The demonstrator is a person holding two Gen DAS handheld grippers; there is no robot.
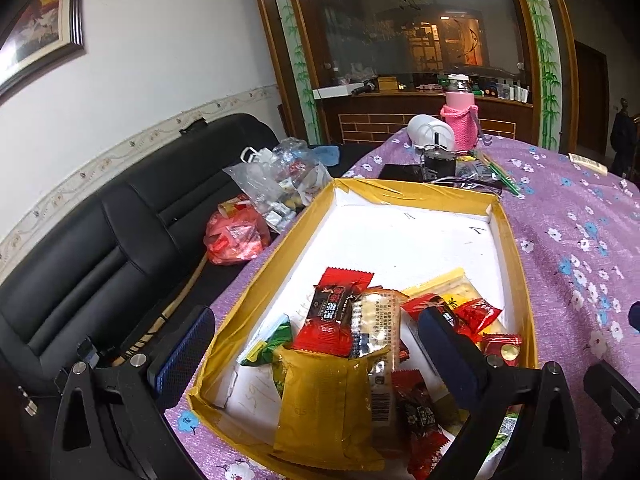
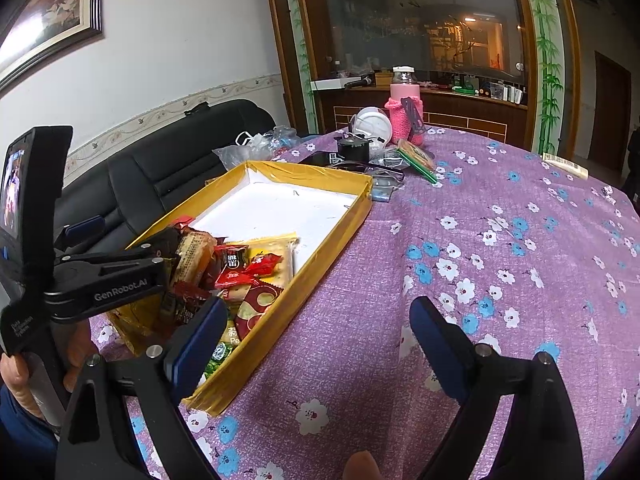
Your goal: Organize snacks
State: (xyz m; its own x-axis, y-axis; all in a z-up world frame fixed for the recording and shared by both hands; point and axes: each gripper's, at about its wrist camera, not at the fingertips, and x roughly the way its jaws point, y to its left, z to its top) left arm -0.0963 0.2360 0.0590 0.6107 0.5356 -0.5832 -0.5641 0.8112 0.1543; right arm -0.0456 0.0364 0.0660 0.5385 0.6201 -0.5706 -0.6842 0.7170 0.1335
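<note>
Purple flowered cloth (image 1: 560,240) over a round table, black sofa (image 1: 100,248) behind, bags of sweets (image 1: 272,188) on its seat. Left wrist view: yellow-walled tray (image 1: 516,264) lying with its long axis running away from the camera, white floor bare at the far end, snacks (image 1: 360,320) heaped at the near end. Left tongs (image 1: 312,352) hanging right over that heap, tilted down, spread wide: one pad outside the tray's left wall, the other above the red wrappers at the right. Nothing between the pads under pressure; gold pouch (image 1: 324,404) nearest, standing on edge just below, cracker pack (image 1: 378,344) behind it, long side pointing up the tray.

Right wrist view: same tray (image 2: 344,224) seen from its right side, off to the left of the right tongs (image 2: 316,344). Right tongs also wide, holding nothing, poised above bare cloth (image 2: 500,240) beside the tray; left pad overlapping the tray's near corner in the picture, touching or not cannot be told. Left gripper (image 2: 120,272) visible above the heap (image 2: 236,268), a hand (image 2: 16,376) on its handle at the frame edge.

Judgement: left hand clearly nearer, already over the pile, so a short drop and a squeeze across a pack's narrow side looks like the coming move; right hand would need a sideways reach over the wall first. Empty far half of the tray looks like the natural place for sorted packs.
</note>
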